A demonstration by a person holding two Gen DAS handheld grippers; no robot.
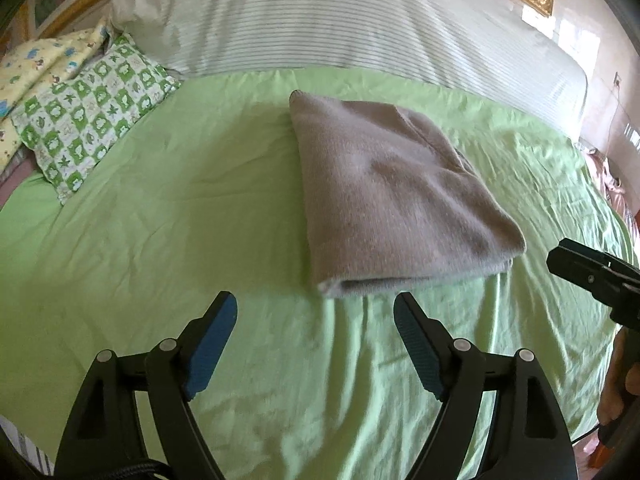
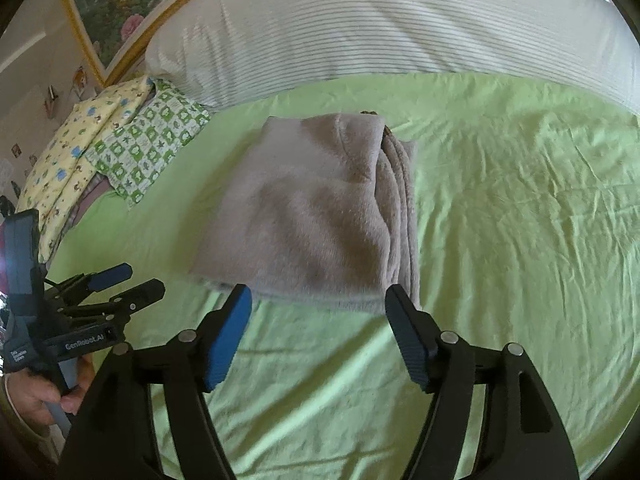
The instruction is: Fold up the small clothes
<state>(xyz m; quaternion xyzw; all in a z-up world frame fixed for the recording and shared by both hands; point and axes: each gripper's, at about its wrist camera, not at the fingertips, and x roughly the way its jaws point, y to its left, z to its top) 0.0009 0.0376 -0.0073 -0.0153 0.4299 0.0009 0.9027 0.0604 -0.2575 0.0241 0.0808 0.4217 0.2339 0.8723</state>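
Note:
A grey fleece garment lies folded into a thick rectangle on the green bedsheet. It also shows in the right wrist view, with stacked layers along its right side. My left gripper is open and empty, just short of the garment's near edge. My right gripper is open and empty, its fingertips at the garment's near edge. The left gripper also shows at the left of the right wrist view, open. Part of the right gripper shows at the right edge of the left wrist view.
A large white striped pillow lies behind the garment. A green checked pillow and a yellow patterned pillow lie at the left. A gold-framed painting hangs on the wall behind. The bed's right edge drops off near pink cloth.

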